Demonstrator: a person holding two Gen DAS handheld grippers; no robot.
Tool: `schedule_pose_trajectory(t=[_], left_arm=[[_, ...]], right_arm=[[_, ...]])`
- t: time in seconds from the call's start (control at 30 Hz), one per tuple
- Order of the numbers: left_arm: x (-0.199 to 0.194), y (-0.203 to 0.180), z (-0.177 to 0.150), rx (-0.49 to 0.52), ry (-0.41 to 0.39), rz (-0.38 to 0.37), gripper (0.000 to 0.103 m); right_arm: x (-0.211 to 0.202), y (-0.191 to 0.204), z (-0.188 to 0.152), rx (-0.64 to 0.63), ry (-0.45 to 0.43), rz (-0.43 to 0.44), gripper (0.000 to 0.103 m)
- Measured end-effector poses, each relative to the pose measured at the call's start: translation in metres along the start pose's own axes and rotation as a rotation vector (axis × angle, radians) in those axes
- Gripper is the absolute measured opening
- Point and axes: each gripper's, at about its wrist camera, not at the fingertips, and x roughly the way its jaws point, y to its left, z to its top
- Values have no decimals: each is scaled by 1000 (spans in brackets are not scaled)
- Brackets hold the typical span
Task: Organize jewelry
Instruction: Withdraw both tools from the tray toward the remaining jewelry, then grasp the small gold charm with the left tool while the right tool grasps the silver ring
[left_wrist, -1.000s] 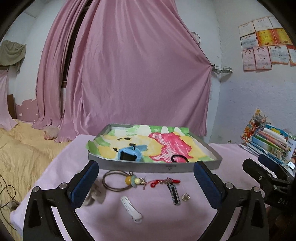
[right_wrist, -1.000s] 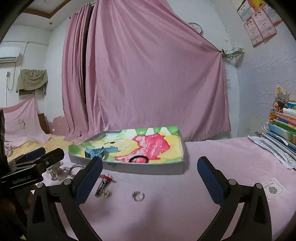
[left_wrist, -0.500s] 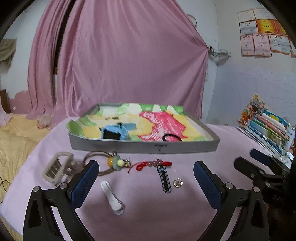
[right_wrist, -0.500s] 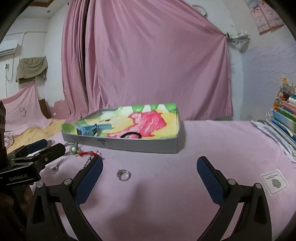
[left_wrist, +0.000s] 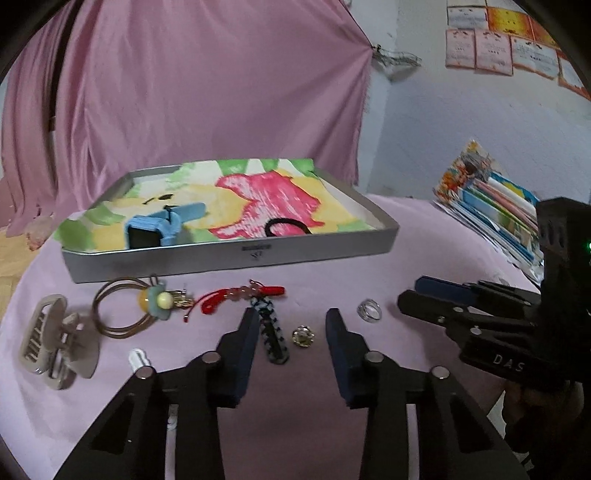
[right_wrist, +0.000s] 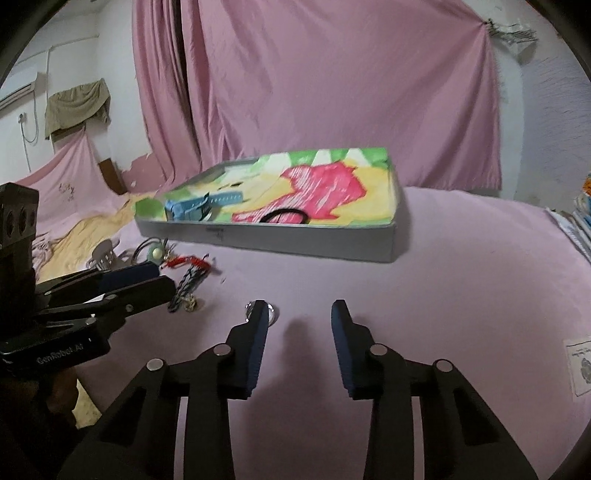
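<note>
I see left gripper (left_wrist: 290, 332) and right gripper (right_wrist: 299, 325) just narrowed, nothing gripped | silver ring (left_wrist: 368, 309) on cloth beside right gripper, short of tray (left_wrist: 229, 254) | light, stiff, slippery: I'd pinch across band
</note>
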Motion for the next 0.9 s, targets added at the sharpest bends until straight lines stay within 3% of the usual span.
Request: schedule_pose_trajectory(t=[0.5, 0.8, 0.9], left_arm=[[23, -10, 4, 84, 140, -37, 14], [26, -7, 9, 67, 158, -55, 13], [26, -4, 9, 49, 156, -64, 13]], right_arm=[[20, 4, 12, -30, 139, 41, 25], [31, 14, 22, -71, 182, 37, 25], [33, 21, 24, -115, 200, 28, 18]])
